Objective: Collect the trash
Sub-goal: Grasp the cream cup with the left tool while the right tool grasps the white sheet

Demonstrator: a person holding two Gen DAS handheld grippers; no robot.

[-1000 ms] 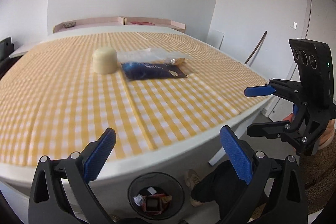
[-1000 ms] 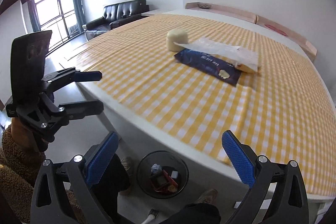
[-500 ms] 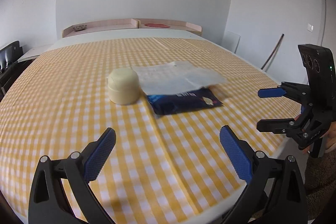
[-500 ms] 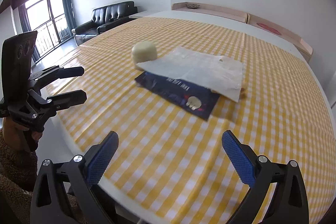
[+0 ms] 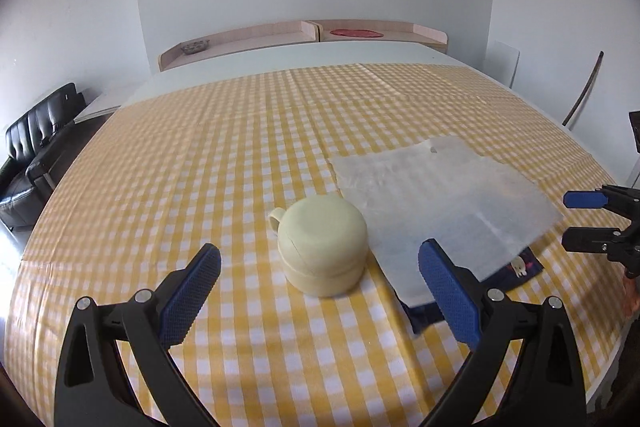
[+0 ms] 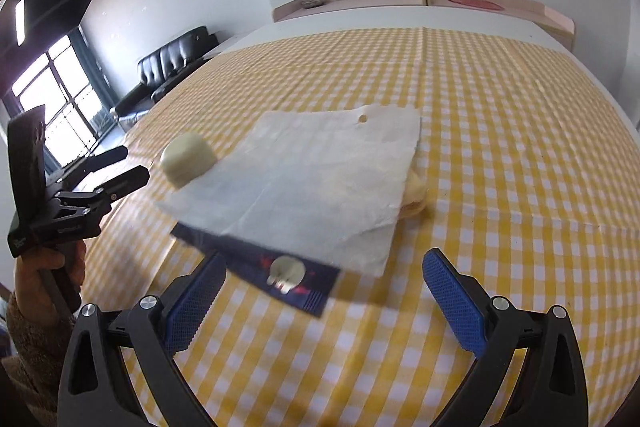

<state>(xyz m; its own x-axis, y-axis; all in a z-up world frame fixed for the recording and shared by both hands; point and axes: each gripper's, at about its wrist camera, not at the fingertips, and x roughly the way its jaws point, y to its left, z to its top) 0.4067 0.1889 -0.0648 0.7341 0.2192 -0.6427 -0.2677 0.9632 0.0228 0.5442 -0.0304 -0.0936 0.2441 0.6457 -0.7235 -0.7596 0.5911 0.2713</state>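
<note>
— Both tongs have come in over the counter [image 5: 168,163]; the bin is gone from view.
— Now?
— Left tongs [image 5: 320,281] spread before the cream cup [image 5: 323,245], frame centre; white paper [image 6: 316,183] covers the dark wrapper [image 6: 288,273]; right tongs [image 6: 324,291] spread.

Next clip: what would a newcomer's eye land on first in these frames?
Probably the yellow-checked tablecloth, then the small cluster at its middle: a cream upside-down cup beside a white paper sheet that lies over a dark blue wrapper. Both open grippers frame it, the left gripper before the cup, the right gripper near the wrapper.
</note>
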